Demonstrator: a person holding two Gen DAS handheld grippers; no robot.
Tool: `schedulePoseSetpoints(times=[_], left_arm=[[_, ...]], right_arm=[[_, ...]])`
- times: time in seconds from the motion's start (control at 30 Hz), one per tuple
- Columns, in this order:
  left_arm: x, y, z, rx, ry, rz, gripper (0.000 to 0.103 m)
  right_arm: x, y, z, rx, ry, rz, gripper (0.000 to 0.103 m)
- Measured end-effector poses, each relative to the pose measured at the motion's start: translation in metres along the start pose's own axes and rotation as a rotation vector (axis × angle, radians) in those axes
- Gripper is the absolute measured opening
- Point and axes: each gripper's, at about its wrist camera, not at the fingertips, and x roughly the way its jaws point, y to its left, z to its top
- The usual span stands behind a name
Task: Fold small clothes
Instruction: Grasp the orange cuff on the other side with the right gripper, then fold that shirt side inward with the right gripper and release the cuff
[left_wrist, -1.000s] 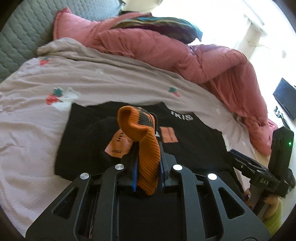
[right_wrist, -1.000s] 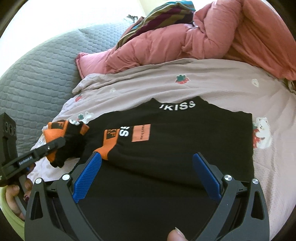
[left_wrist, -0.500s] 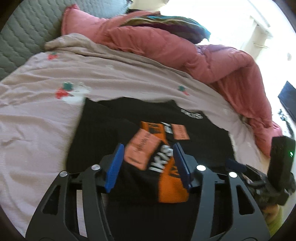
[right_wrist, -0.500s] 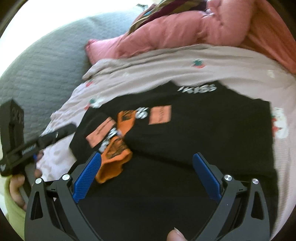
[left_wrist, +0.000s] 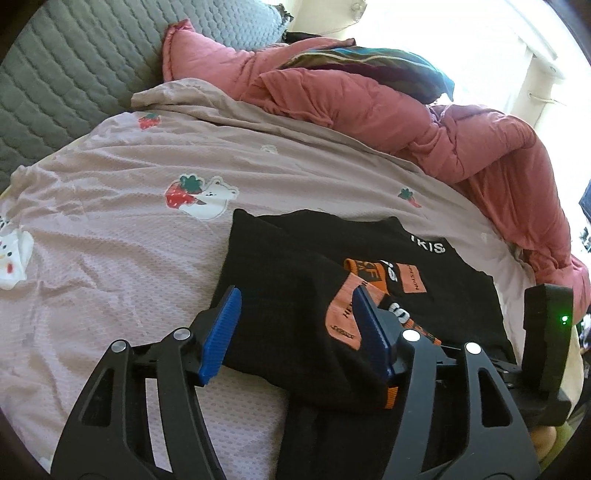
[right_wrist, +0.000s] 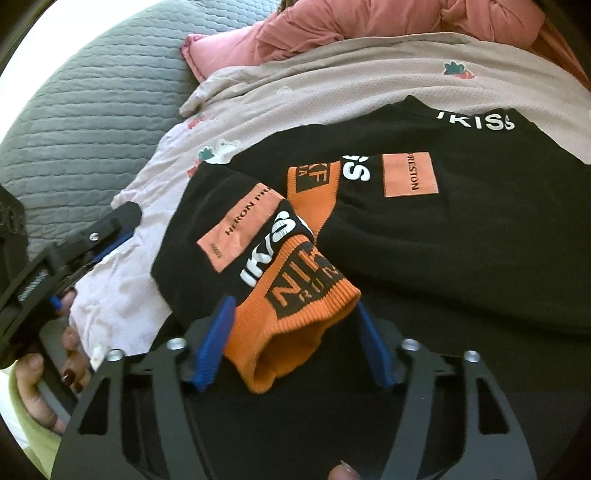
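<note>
A black sweater (left_wrist: 295, 295) with orange cuffs and patches lies flat on the pink bedsheet (left_wrist: 110, 258). Both sleeves are folded across its chest. In the right wrist view the sweater (right_wrist: 461, 258) fills the frame, and one orange cuff (right_wrist: 295, 314) lies between the open pads of my right gripper (right_wrist: 295, 339). My left gripper (left_wrist: 295, 332) is open over the sweater's left edge, holding nothing. It also shows in the right wrist view (right_wrist: 74, 254), at the left beside the sweater.
A pink-red quilt (left_wrist: 406, 122) is heaped along the far side of the bed, with a striped cloth (left_wrist: 369, 66) on top. A grey quilted headboard (right_wrist: 81, 110) stands at the left. The right gripper's body (left_wrist: 546, 332) shows at the right.
My left gripper let go of the orange cuff and opened; the sleeve now lies folded across the sweater. My right gripper moved in low over that cuff.
</note>
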Motion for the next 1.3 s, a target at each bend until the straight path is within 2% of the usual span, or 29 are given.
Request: schedulePoseSetpoints(times=[0.03,0.1,0.3,0.37,0.4,0.5,0.73,1.03,1.3], left_arm=[[0.0,0.002,0.0,-0.003,-0.002,0.0,0.055],[0.001,0.003,0.0,-0.006,-0.002,0.001,0.056],[0.001,0.01,0.001,-0.023,-0.008,0.003,0.056],[-0.001,0.012,0.001,-0.029,-0.011,0.006,0.056],[-0.001,0.013,0.001,-0.032,-0.013,0.007,0.056],[-0.002,0.015,0.001,-0.038,-0.014,0.011,0.056],[-0.001,0.012,0.001,-0.023,-0.013,0.01,0.056],[0.002,0.008,-0.001,-0.001,-0.005,0.018,0.056],[0.008,-0.016,0.001,0.057,0.01,0.019,0.056]], right_arm=[[0.001,0.001,0.001,-0.007,-0.001,0.002,0.046],[0.001,0.004,0.002,-0.022,-0.007,0.023,0.02],[-0.018,0.015,0.011,-0.106,-0.083,0.008,0.005],[-0.024,0.015,0.013,-0.117,-0.103,0.0,0.005],[-0.04,0.014,0.021,-0.134,-0.152,-0.015,0.005],[-0.065,0.007,0.034,-0.147,-0.224,-0.052,0.005],[-0.115,-0.037,0.052,-0.097,-0.343,-0.144,0.005],[-0.139,-0.089,0.042,-0.03,-0.363,-0.268,0.005],[-0.134,-0.107,0.031,0.001,-0.345,-0.292,0.005]])
